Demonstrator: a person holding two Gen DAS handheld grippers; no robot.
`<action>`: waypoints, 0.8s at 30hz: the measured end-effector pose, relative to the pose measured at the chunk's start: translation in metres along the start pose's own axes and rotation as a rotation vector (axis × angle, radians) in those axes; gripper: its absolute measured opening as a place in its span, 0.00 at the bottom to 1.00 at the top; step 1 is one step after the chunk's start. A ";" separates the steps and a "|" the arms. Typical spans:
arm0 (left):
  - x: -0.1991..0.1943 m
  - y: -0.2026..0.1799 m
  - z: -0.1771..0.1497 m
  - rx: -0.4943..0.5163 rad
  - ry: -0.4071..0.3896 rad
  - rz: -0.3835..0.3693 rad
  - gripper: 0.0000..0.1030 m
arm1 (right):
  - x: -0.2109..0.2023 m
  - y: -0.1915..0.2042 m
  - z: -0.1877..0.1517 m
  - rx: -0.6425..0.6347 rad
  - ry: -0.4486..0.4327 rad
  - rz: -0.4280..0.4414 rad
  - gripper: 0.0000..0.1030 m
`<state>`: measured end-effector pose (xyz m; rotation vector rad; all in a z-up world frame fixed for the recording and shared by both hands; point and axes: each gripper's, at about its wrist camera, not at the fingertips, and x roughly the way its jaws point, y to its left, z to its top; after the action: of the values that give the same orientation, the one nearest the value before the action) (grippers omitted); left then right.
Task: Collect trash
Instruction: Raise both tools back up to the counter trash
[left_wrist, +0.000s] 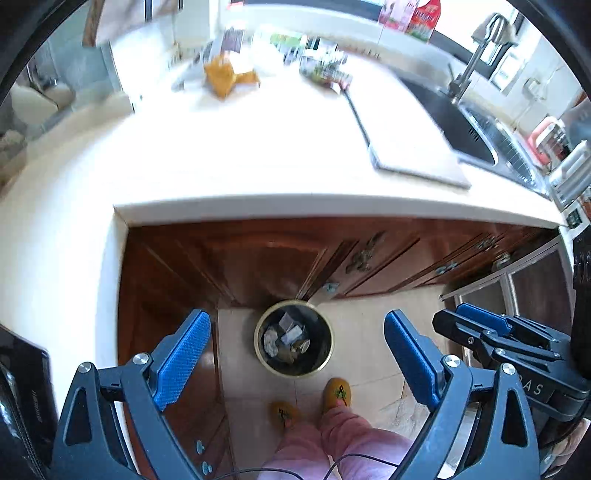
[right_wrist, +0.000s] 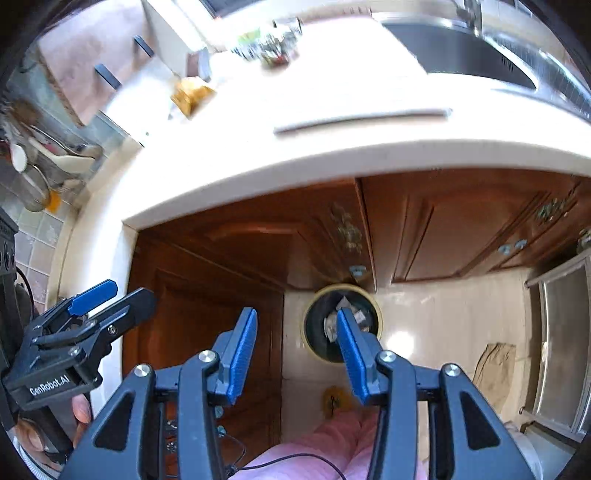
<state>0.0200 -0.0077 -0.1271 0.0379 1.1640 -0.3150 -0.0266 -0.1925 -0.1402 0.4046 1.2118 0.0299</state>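
Note:
A round dark trash bin (left_wrist: 293, 338) with a gold rim stands on the tiled floor by the cabinet corner, with crumpled paper and wrappers inside. My left gripper (left_wrist: 297, 319) hangs high above it, open, with nothing between its blue pads. My right gripper (right_wrist: 295, 315) is also open and empty, and its right finger (right_wrist: 354, 350) covers part of the bin (right_wrist: 321, 332). On the white counter (left_wrist: 295, 206) lie an orange wrapper (left_wrist: 229, 75) and a pile of colourful packets (left_wrist: 325, 68). Each gripper shows in the other's view: the right one (left_wrist: 454, 317) and the left one (right_wrist: 125, 291).
A white cutting board (left_wrist: 406, 147) lies on the counter beside a dark sink (left_wrist: 461, 125) with a tap. Brown wooden cabinet doors (left_wrist: 258, 258) run under the counter. A person's pink trouser legs and yellow slippers (left_wrist: 337, 393) stand next to the bin. A brown paper bag (right_wrist: 495, 365) lies on the floor.

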 end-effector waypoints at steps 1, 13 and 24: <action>-0.008 0.000 0.004 0.004 -0.012 -0.003 0.91 | -0.008 0.004 0.002 -0.003 -0.017 0.003 0.44; -0.090 -0.014 0.046 0.068 -0.219 0.010 0.91 | -0.089 0.050 0.030 -0.042 -0.227 0.018 0.44; -0.118 -0.006 0.090 -0.007 -0.328 0.005 0.91 | -0.125 0.065 0.069 -0.088 -0.347 0.031 0.44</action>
<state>0.0567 -0.0036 0.0163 -0.0173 0.8394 -0.3002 0.0037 -0.1816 0.0135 0.3353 0.8585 0.0380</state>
